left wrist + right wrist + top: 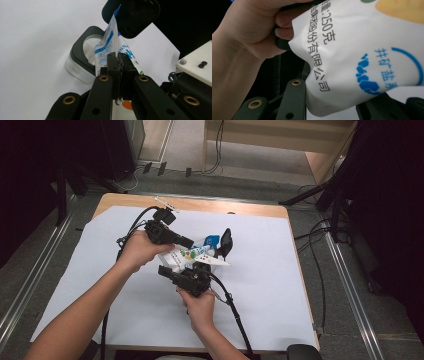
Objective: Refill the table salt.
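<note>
Beneath the bag point(107, 42) pinched by both hand-held grippers, lidded clear container point(82, 62), black lid point(136, 15) raised.

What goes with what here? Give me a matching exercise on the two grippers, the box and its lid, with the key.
Things:
1. left gripper
2. right gripper
3. box
4. lid

States:
A. jaws wide around the bag's bulging body
B. black, flipped up
C. jaws pinched on the bag's thin edge
D. clear, black-rimmed, open on the table

Pairs: 1-C, 2-A, 3-D, 4-B
</note>
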Demonstrator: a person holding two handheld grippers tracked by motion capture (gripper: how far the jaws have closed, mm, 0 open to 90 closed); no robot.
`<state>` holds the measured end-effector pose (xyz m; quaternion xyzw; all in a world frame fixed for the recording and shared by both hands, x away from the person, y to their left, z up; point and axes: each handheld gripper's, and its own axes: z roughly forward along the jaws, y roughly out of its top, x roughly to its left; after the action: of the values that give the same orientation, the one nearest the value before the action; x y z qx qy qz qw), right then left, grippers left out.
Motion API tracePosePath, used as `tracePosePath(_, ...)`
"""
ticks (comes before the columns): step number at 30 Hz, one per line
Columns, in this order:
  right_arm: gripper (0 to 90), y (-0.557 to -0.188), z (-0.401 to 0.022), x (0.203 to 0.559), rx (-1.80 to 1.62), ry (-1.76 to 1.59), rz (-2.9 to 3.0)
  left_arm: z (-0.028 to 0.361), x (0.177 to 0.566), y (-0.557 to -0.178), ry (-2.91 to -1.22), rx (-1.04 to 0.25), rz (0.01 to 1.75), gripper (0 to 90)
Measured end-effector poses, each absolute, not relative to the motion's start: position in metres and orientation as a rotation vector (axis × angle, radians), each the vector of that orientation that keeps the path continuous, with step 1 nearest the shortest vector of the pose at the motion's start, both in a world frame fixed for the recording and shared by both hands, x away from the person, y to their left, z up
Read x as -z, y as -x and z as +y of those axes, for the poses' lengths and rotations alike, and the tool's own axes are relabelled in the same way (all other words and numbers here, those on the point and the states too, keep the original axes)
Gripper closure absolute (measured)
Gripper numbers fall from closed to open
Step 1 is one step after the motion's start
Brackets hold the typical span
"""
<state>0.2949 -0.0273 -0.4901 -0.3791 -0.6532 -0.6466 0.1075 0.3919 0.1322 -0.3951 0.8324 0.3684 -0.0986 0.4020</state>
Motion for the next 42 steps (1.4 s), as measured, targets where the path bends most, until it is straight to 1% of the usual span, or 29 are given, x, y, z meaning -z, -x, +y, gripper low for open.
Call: tracePosePath(42,71.1,-0.2940,-0.0269,0.4888,1.908,1.117,-1.917,0.1309,0.3939,-0.3907,-2.101,0.249,0.924,89.5)
